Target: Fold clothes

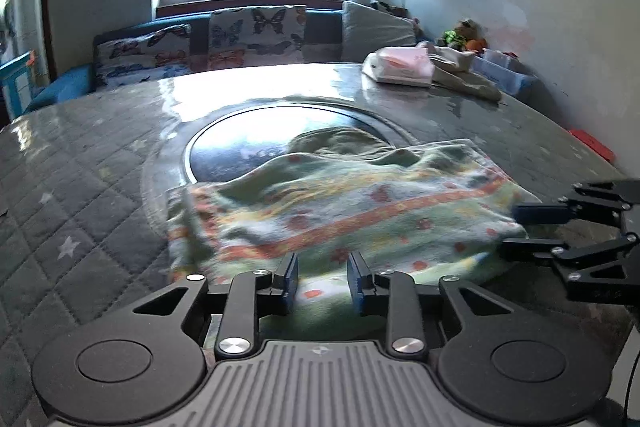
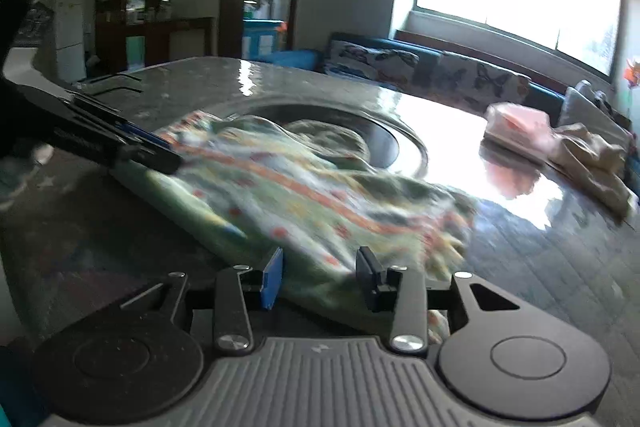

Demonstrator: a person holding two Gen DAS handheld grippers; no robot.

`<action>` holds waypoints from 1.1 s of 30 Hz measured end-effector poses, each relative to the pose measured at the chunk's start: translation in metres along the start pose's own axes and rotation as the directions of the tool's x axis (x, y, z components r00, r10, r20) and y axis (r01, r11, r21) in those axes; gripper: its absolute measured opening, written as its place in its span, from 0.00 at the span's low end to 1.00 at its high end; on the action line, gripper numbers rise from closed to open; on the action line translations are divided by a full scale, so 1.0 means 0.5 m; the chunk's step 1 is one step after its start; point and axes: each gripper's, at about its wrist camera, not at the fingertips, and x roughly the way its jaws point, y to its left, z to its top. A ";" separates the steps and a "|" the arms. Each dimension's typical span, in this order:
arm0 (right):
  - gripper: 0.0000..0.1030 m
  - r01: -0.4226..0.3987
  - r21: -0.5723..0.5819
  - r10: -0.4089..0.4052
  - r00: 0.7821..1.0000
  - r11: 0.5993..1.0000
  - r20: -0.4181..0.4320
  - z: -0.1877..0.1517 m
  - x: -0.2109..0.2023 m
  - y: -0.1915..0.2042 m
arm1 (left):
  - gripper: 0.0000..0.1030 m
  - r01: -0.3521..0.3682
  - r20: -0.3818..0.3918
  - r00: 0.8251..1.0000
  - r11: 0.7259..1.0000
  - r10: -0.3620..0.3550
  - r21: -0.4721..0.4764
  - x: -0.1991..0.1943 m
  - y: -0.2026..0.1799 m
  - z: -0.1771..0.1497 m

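A green garment with orange stripes and red dots lies folded and rumpled on the glossy table, partly over the round inset. My left gripper is open, its blue pads on either side of the garment's near edge. My right gripper comes in from the right at the garment's right edge. In the right wrist view the garment is blurred; my right gripper is open over its near edge, and the left gripper reaches the garment's left edge.
A dark round inset sits mid-table. A folded pink and white pile and a beige cloth lie at the far right. A quilted cover lies on the left. A sofa with butterfly cushions stands beyond.
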 end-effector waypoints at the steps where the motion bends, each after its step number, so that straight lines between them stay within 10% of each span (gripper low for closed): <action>1: 0.38 0.010 0.010 -0.010 1.000 1.000 -0.003 -0.004 -0.002 -0.006 | 0.31 -0.001 0.001 1.000 1.000 0.001 -0.013 -0.002 0.005 -0.003; 14: 0.37 0.109 0.028 -0.109 0.994 0.994 -0.009 -0.001 -0.043 -0.068 | 0.36 -0.006 0.010 1.000 0.999 0.007 -0.046 -0.032 0.034 -0.001; 23: 0.45 -0.031 0.095 0.029 0.999 0.995 0.017 0.059 0.041 -0.049 | 0.37 -0.017 -0.021 1.000 0.999 0.016 -0.037 0.025 0.049 0.043; 33: 0.46 0.016 0.135 -0.013 1.000 0.991 -0.022 0.074 0.062 -0.091 | 0.37 -0.018 -0.031 0.999 0.994 0.015 -0.109 0.057 0.100 0.088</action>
